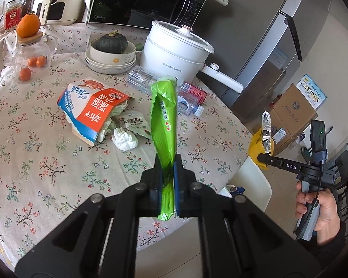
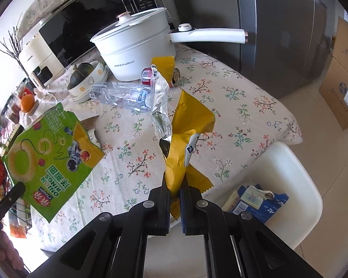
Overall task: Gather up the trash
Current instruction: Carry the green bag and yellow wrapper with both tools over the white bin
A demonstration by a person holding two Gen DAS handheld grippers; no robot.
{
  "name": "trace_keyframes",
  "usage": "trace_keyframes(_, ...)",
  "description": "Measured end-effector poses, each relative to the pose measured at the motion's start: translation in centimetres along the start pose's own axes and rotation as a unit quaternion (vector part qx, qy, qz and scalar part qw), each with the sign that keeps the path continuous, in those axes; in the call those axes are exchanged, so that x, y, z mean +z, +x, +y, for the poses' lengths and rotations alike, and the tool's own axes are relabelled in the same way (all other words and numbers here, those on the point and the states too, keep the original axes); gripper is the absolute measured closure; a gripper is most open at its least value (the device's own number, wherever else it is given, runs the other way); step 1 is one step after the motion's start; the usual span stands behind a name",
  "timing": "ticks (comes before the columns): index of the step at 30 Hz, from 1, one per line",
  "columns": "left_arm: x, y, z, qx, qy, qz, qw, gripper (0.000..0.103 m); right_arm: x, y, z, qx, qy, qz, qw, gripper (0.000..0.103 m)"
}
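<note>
Green onion-ring bag (image 1: 164, 125) stands nearly upright over the desk (image 1: 46, 173), its bottom end clamped in my left gripper (image 1: 167, 185) fingers. My right gripper (image 2: 175, 199) points steeply down, pinched tight on a yellow wrapper (image 2: 177, 159) with foil (image 2: 161, 106), long axis running away from me. White bin (image 2: 297, 185) underneath is half hidden.
</note>
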State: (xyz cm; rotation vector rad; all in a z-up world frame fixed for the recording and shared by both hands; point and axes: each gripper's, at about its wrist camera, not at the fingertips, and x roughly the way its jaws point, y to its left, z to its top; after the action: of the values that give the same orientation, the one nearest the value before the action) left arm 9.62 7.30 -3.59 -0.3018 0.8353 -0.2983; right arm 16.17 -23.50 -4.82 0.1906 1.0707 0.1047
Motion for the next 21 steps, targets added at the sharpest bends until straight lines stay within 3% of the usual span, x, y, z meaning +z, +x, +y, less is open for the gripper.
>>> trace_keyframes(10,-2.1,1.7,-3.8,-0.031,0.029,0.035,0.9985,0.094,-3.6,-2.8,-4.0,0.008,0.013,0.007,1.0,0.096)
trace_keyframes(21,-4.0,3.0,-9.8,-0.074,0.091,0.064,0.9909,0.094,-6.5,-4.0,-9.2,-0.005,0.043,0.02,0.999,0.096)
